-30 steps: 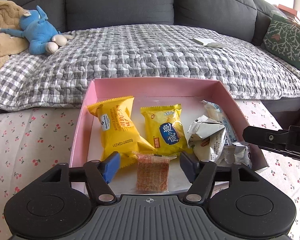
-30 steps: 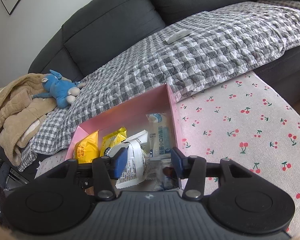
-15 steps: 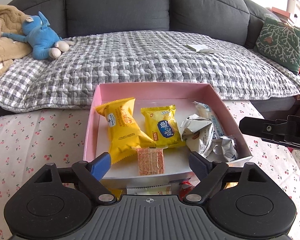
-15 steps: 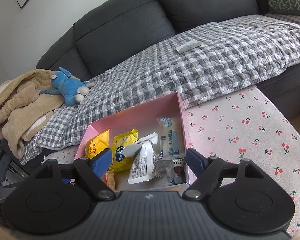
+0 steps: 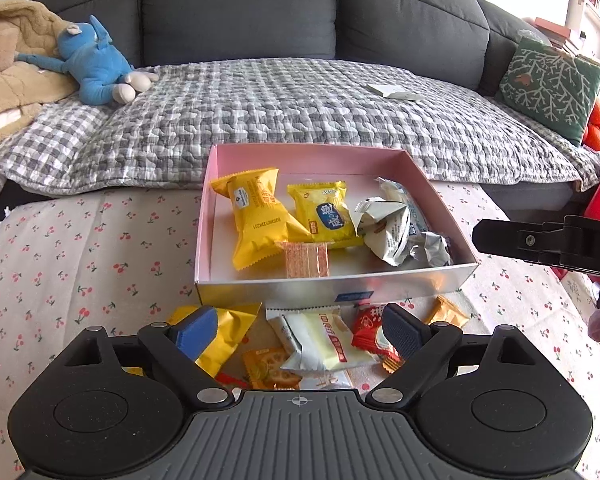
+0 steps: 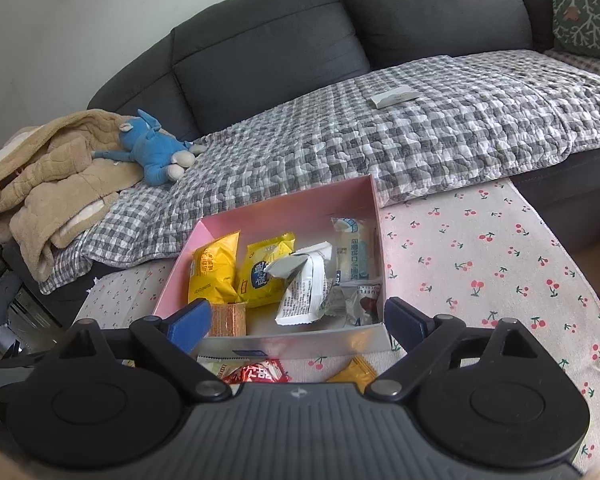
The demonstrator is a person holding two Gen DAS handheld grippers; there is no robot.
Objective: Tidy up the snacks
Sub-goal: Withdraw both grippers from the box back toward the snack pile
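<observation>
A pink box [image 5: 312,151] [image 6: 284,210] on the cherry-print table holds two yellow packets [image 5: 256,216], a clear-wrapped orange wafer [image 5: 307,259], and white and silver packets [image 5: 386,226]. In front of the box lie loose snacks: a yellow packet [image 5: 230,338], a white packet [image 5: 320,338], a red packet [image 5: 370,326] and small orange packets [image 5: 446,312]. My left gripper [image 5: 300,330] is open and empty above these loose snacks. My right gripper [image 6: 296,320] is open and empty, near the box's front wall; it shows at the right of the left wrist view.
A grey sofa with a checked quilt [image 5: 300,108] stands behind the table. On it lie a blue plush toy [image 5: 96,64], a beige blanket [image 5: 12,60], a white paper [image 5: 394,91] and a green cushion [image 5: 548,84]. A cherry-print cloth [image 5: 80,256] covers the table.
Both grippers have opened wider and pulled back from the box. The orange wafer now lies in the box, and the loose snacks in front of it have come into view.
</observation>
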